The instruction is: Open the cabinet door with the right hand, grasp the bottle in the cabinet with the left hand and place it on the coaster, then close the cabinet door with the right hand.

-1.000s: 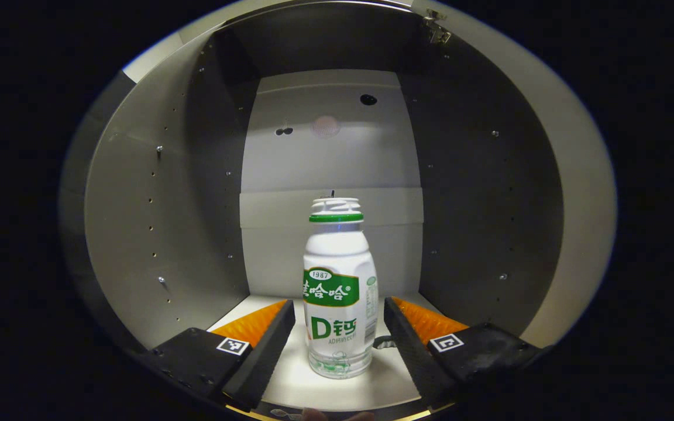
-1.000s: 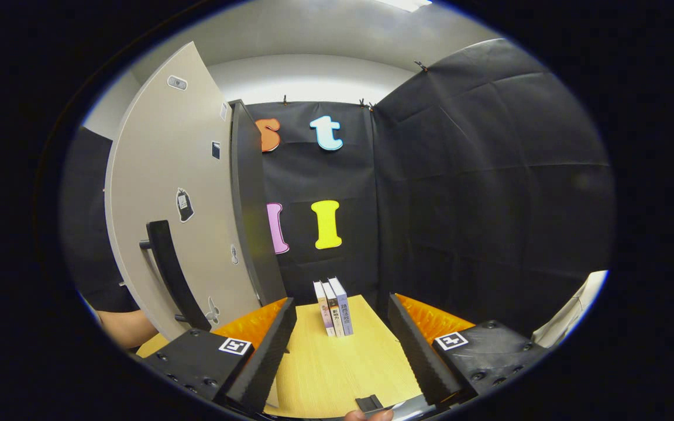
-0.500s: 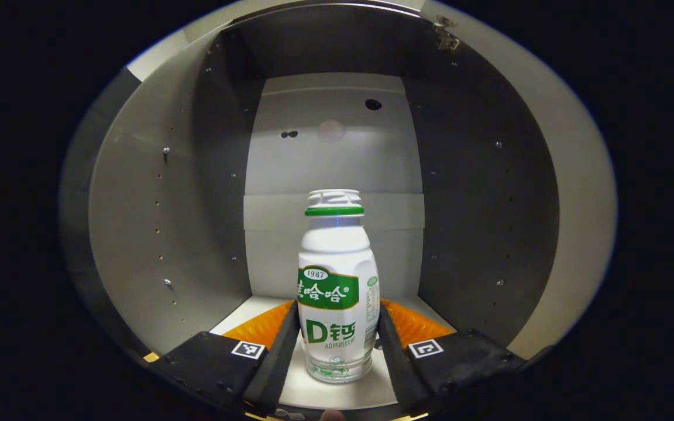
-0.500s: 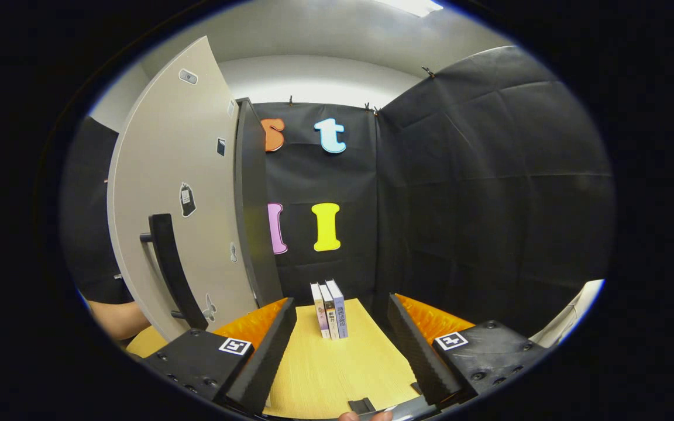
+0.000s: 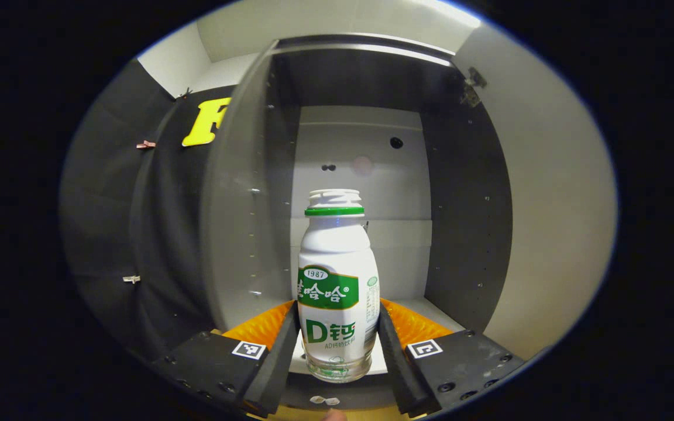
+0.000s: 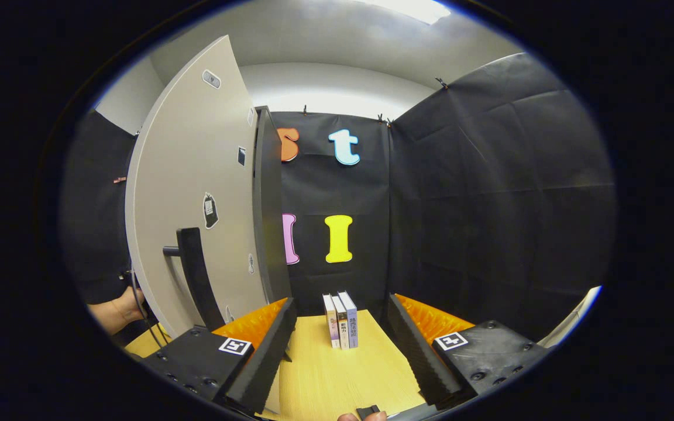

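1. From my left gripper view, the cabinet takes up most of what I see: dark side walls dotted with small holes, a pale back panel, a pale floor.
2. In my right gripper view, the cabinet door stands swung open at left, its dark bar handle facing me, a few small stickers on its face. It sits between my right gripper and the cabinet's inside.
3. The wooden table stretches ahead under my right gripper.
4. My left gripper is pinching the bottle; both fingers press its lower sides, just under the green label band.
5. My right gripper is spread wide with nothing between its fingers, hovering over the table, near the door's lower edge.
6. The bottle stands upright at the cabinet's front edge, white with a green ring under its cap; I cannot tell whether its base rests on the cabinet floor.
7. A person's arm shows low at left, behind the door.
8. Three books stand upright together at the table's far end, against the booth wall, directly ahead between my right fingers.
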The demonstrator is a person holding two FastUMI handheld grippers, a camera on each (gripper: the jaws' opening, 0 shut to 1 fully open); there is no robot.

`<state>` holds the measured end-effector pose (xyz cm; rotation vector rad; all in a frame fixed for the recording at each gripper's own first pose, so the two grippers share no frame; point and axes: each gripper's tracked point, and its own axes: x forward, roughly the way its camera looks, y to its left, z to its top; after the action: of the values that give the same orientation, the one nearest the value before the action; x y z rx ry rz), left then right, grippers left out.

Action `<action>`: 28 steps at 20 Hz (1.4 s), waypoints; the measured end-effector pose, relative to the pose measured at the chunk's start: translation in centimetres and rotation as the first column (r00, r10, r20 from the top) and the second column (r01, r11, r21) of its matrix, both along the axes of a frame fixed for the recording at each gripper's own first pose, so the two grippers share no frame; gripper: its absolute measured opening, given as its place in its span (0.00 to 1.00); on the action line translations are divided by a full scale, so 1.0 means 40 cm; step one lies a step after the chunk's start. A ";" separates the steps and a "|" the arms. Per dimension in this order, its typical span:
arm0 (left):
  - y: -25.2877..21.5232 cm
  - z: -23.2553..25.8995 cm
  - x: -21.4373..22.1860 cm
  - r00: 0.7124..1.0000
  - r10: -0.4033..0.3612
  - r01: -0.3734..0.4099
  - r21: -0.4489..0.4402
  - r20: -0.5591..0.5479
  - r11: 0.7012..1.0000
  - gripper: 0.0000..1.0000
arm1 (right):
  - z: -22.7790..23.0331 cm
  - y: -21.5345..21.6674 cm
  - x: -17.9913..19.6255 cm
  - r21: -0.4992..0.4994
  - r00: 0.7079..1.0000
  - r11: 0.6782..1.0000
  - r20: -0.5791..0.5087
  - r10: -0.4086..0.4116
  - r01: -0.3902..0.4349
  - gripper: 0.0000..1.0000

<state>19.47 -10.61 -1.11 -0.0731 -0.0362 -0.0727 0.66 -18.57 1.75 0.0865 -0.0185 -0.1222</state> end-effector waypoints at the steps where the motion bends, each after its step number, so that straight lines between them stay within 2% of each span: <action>1: 0.024 -0.002 -0.035 1.000 0.001 -0.001 -0.006 0.000 1.000 0.72 | 0.003 0.002 0.002 0.003 1.000 1.000 0.006 -0.003 0.003 0.98; 4: 0.102 -0.017 -0.135 1.000 0.001 0.000 -0.025 0.003 1.000 0.73 | 0.012 0.004 0.010 0.003 1.000 1.000 0.018 -0.019 0.019 0.97; 13: 0.262 -0.118 -0.348 1.000 0.001 -0.002 0.026 0.022 1.000 0.73 | 0.045 0.040 0.008 -0.059 0.997 0.997 0.061 -0.053 0.057 0.98; 18: 0.295 -0.217 -0.437 1.000 -0.014 0.014 0.032 0.018 0.999 0.73 | 0.055 0.059 0.004 -0.052 0.995 0.996 0.065 -0.075 0.079 0.98; 22: 0.277 -0.320 -0.497 0.998 -0.063 0.062 0.036 0.019 0.997 0.73 | 0.065 0.054 0.003 -0.040 0.991 0.993 0.079 -0.108 0.111 0.98; 28: 0.281 -0.480 -0.541 0.995 -0.097 0.097 0.063 0.003 0.993 0.73 | 0.080 0.062 -0.002 -0.043 0.986 0.990 0.102 -0.132 0.137 0.98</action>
<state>-2.15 0.64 -20.29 -0.0121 -0.0369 -0.1712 0.58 -16.08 4.94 0.0411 -0.1269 -0.2527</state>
